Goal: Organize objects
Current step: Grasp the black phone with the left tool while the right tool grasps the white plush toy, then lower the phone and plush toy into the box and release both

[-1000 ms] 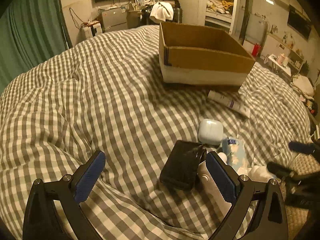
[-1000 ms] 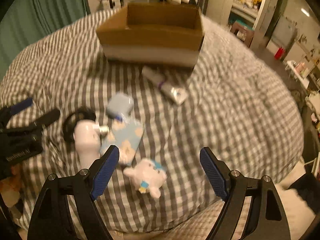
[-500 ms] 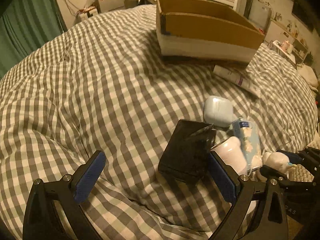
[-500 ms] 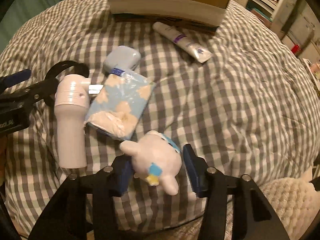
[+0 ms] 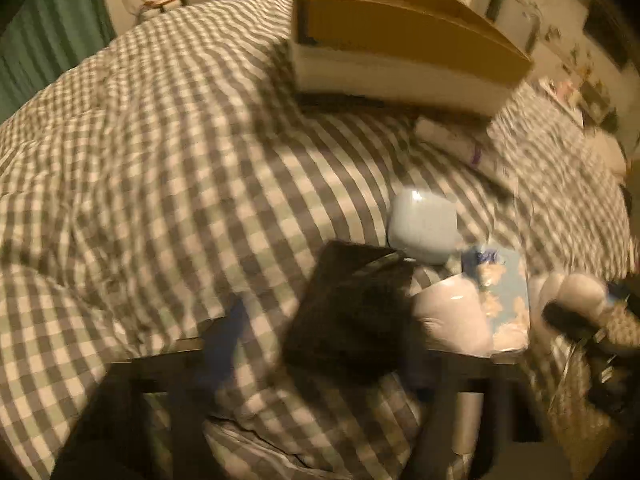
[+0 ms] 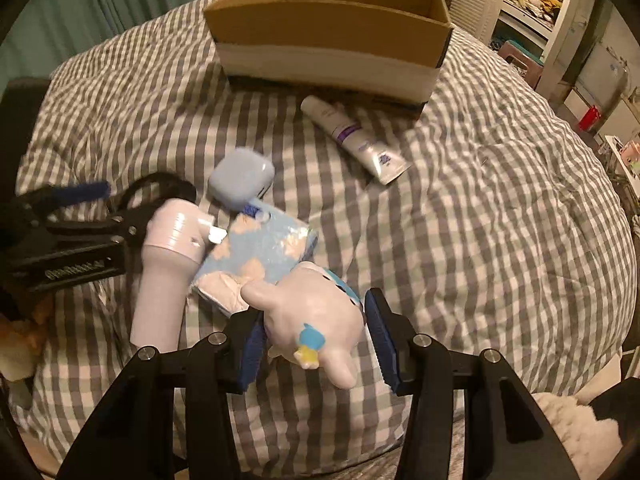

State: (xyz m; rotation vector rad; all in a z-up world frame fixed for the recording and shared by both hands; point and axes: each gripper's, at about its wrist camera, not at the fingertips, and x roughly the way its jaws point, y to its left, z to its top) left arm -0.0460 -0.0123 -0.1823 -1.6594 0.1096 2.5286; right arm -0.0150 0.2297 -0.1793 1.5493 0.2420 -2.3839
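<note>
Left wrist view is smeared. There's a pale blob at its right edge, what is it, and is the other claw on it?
Observer: A white plush toy; the right claw has its pads pressed on both its sides.
Operator: The white thing by the black pouch?
Observer: A handheld device, its long handle alongside a blue tissue pack.
Operator: And the tube?
Observer: Purple-banded, its cap end toward the cardboard box.
</note>
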